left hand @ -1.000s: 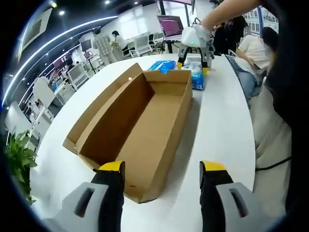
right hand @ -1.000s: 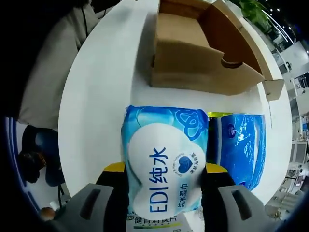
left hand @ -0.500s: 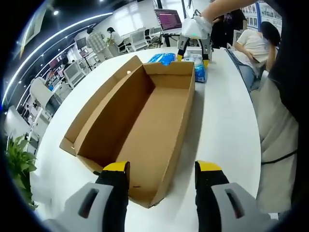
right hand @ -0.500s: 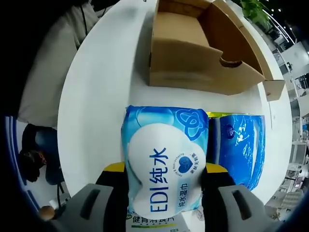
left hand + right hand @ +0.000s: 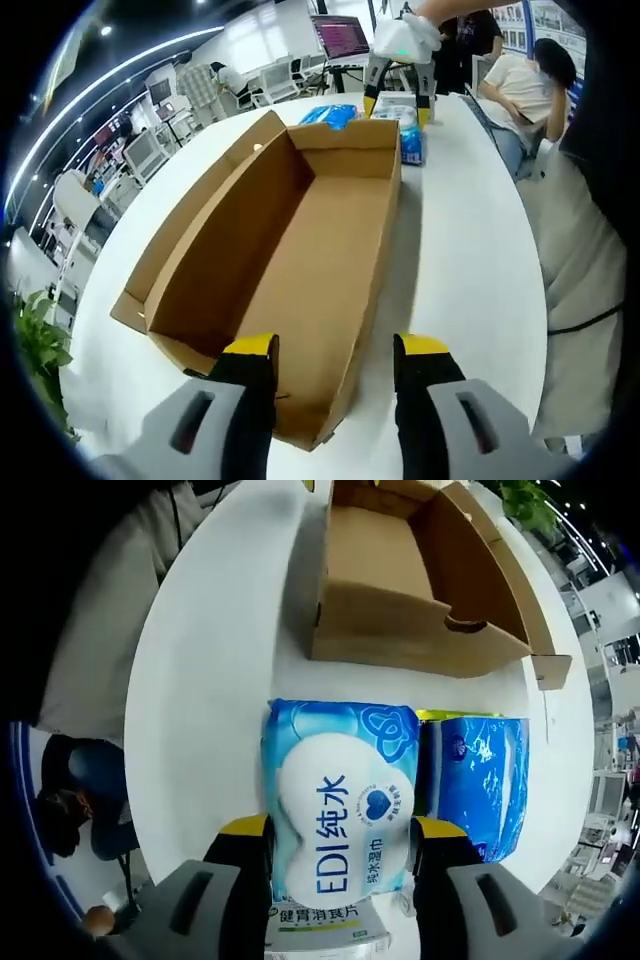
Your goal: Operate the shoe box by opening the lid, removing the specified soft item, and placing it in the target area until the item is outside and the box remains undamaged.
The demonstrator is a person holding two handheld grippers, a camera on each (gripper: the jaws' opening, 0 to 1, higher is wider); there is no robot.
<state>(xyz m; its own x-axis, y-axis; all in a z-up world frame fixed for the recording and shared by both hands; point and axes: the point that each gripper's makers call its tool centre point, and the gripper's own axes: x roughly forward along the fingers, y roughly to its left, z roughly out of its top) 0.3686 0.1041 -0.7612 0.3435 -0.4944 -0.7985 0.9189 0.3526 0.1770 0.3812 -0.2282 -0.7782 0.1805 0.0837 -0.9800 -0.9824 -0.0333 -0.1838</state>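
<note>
A: In the left gripper view, where do things stand?

B: The shoe box (image 5: 290,270) lies open on the white surface (image 5: 470,250), its lid folded out to the left, and as far as I can see nothing is inside. The left gripper (image 5: 335,350) hovers at the near end with its fingers spread wide, straddling the near right corner and gripping nothing. At the far end the right gripper (image 5: 398,95) stands over the wipes pack (image 5: 410,135), just beyond the box's far wall.

A: And the right gripper view?

B: The fingers flank the wipes pack (image 5: 340,815), closed in against its two sides. The pack seems to rest on the surface, though the fisheye makes it hard to say whether it is touching or slightly lifted. A second blue pack (image 5: 475,785) lies just beside it on the right, and the box's end wall (image 5: 415,640) is beyond both.

A: So which step?

B: Placing, I'd judge: the soft item is outside. Next calls for spreading those fingers and backing off without dragging the pack or knocking the box.
</note>
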